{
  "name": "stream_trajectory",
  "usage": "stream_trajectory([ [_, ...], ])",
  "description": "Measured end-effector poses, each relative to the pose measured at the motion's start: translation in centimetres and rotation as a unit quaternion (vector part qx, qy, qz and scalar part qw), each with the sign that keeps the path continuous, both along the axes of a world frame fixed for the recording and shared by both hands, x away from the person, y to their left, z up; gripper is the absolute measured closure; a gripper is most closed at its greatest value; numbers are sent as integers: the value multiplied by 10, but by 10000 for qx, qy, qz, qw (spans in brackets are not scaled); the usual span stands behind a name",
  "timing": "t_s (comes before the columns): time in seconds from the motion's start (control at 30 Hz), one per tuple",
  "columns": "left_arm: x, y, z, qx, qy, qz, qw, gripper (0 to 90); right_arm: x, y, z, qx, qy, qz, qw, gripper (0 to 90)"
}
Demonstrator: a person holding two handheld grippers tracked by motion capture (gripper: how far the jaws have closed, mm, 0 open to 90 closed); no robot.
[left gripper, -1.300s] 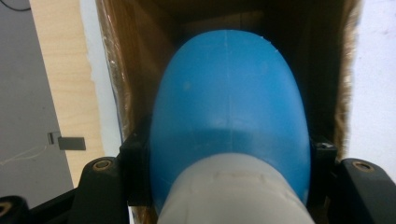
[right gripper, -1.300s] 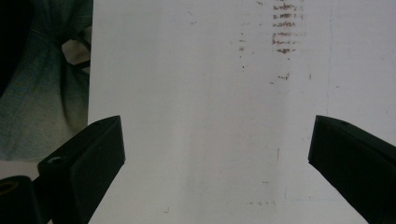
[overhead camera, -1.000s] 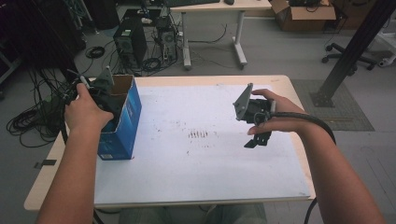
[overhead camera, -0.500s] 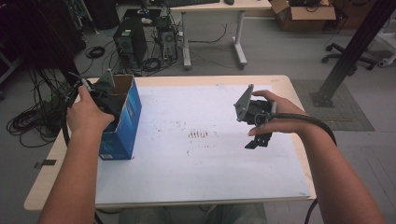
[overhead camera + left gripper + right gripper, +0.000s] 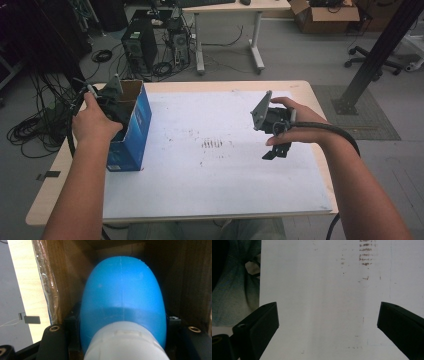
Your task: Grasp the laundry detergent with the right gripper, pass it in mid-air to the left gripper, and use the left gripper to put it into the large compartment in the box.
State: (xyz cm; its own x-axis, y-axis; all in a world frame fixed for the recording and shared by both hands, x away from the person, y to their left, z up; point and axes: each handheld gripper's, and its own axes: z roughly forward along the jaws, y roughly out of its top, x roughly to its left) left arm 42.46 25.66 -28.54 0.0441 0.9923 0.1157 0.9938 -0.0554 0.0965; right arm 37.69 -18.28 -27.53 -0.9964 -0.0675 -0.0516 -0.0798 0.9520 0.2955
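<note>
High view: above near edge of white sheet (image 5: 215,165), facing forward and down, far. Left gripper view: inside blue box (image 5: 131,131) at sheet's left edge, very close on blue bottle (image 5: 122,302). Right gripper view: close above sheet (image 5: 322,302), facing down; shares dark smudges (image 5: 212,144) (image 5: 364,255) with high view

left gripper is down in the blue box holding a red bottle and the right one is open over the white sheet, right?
Not quite: the bottle is blue with a white cap, not red, as the left gripper view shows. The rest holds: the left gripper is inside the blue box clamped on it, and the right gripper is open over the white sheet.
</note>
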Motion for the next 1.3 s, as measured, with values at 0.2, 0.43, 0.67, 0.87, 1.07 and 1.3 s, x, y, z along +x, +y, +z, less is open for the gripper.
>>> stream_trajectory([
  [0.2, 0, -1, 0, 54, -28, -108, 9999, 370, 0, 1, 0, -4, 10, 0, 10000, 36],
  [0.43, -1, -1, 0, 48, -61, -182, 9998, 336, 1, 2, 1, -34, 0, 12, 10000, 36],
  [0.67, -1, -1, 1, 34, -68, -202, 9998, 314, 0, 2, 3, -47, -7, 14, 10000, 36],
  [0.87, -3, -1, 4, 6, -83, -175, 9998, 315, 0, 1, 2, -51, 5, -5, 10000, 37],
  [1.07, -5, -2, 9, 15, -151, -185, 9997, 290, 0, 2, 3, -36, -16, 17, 10000, 37],
  [1.3, -7, -3, 19, 123, -255, -185, 9994, 254, -1, 3, 5, -24, -28, 38, 10000, 37],
])
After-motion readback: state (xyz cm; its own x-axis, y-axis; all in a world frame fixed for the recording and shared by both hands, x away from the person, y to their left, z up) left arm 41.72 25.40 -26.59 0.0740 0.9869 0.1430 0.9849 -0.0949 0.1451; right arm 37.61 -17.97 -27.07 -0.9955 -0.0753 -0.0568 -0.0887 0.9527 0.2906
